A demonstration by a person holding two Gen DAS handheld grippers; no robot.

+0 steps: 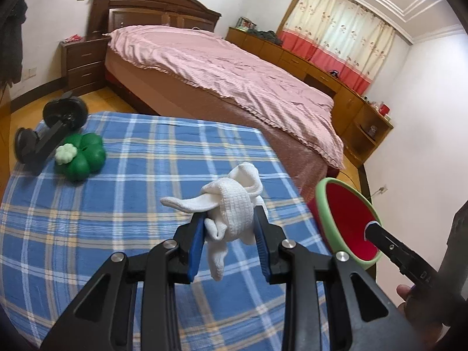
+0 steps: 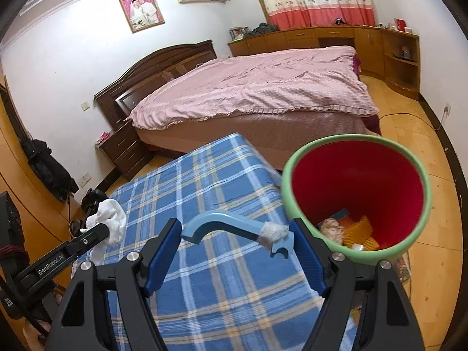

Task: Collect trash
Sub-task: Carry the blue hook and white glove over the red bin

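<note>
My left gripper (image 1: 229, 219) is shut on a crumpled white cloth (image 1: 234, 204), held above the blue plaid tablecloth (image 1: 117, 219). The right wrist view shows that same cloth (image 2: 111, 216) at the far left. My right gripper (image 2: 234, 223) is shut on a light blue plastic hook (image 2: 228, 222) with white wadding at one end; the hook spans the wide gap from pad to pad. A red trash bin with a green rim (image 2: 285, 181) stands off the table's right side, just right of this gripper, with yellow and pale scraps inside. The left wrist view shows the bin's rim (image 1: 321, 201) too.
A green clover-shaped object (image 1: 83, 158) and a black dumbbell-like item (image 1: 49, 134) lie at the table's far left corner. Beyond the table are a bed with a pink cover (image 1: 228, 73), a dark nightstand (image 1: 82, 64) and wooden cabinets (image 1: 351, 102) under a curtained window.
</note>
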